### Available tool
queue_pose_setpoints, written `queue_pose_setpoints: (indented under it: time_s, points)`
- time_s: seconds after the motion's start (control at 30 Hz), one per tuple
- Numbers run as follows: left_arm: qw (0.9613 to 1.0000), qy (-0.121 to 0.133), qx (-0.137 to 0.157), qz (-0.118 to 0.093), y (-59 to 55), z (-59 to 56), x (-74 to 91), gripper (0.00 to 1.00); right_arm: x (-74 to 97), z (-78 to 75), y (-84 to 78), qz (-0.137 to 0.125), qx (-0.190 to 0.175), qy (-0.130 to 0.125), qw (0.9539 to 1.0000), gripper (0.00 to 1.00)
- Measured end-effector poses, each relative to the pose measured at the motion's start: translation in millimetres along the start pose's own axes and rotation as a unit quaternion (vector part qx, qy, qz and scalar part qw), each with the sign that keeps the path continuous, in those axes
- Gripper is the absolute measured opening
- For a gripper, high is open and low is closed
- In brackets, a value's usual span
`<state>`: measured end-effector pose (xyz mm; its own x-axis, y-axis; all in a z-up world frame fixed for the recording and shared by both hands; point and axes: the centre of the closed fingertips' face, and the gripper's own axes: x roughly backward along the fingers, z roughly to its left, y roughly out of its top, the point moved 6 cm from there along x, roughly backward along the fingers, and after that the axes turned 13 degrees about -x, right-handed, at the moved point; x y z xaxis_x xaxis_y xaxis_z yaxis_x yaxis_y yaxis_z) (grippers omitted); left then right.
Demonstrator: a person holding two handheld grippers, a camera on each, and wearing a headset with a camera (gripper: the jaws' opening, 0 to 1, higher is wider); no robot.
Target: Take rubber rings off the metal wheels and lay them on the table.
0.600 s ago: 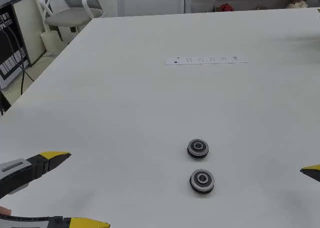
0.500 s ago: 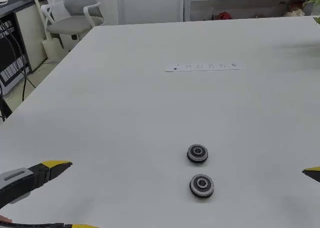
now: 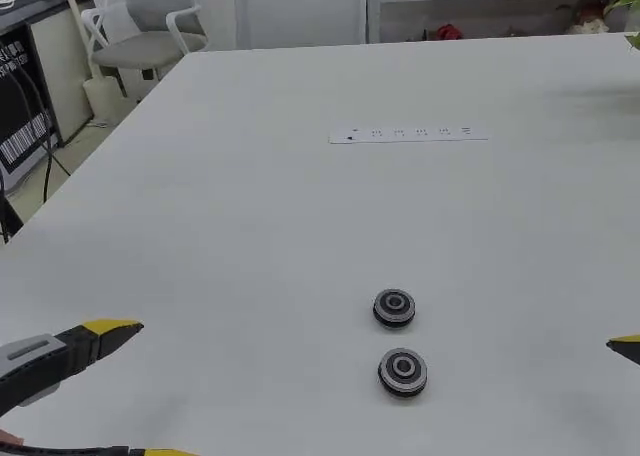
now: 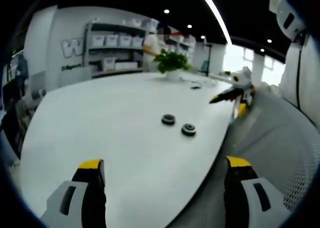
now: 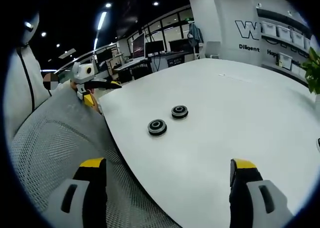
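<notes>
Holding my left hand-held gripper (image 4: 164, 163) and right hand-held gripper (image 5: 167, 163) wide open, empty, by the tabletop's (image 3: 250, 176) near edge; far wheel (image 3: 394, 308) and near wheel (image 3: 403, 370) sit between them, untouched.

White table (image 3: 250, 206); black-silver wheels (image 3: 394, 309); left tool (image 4: 164, 164), right tool (image 5: 168, 164) yellow-tipped.

Head view looks forward and down from the near edge of the surface (image 3: 300, 206). Left gripper view and right gripper view sit low at near left and near right, facing inward; all share the wheels (image 3: 403, 371).
</notes>
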<state>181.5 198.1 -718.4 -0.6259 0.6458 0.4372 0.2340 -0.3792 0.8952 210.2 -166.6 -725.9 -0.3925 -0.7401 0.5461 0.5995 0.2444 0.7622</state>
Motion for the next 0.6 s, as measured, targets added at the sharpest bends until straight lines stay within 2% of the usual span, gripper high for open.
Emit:
queue_pose_setpoints:
  time_s: [0.37, 0.6]
  points:
    - [1.0000, 0.004, -0.001, -0.001, 1.1, 0.4, 1.3, 1.00, 0.0, -0.7, -0.7, 0.007, 0.003, -0.003, 1.0000, 1.00]
    - [1.0000, 0.008, -0.005, -0.002, 5.5, -0.4, 2.2, 1.00, 1.0, 1.9, 2.4, 0.001, 0.007, 0.001, 1.0000, 1.00]
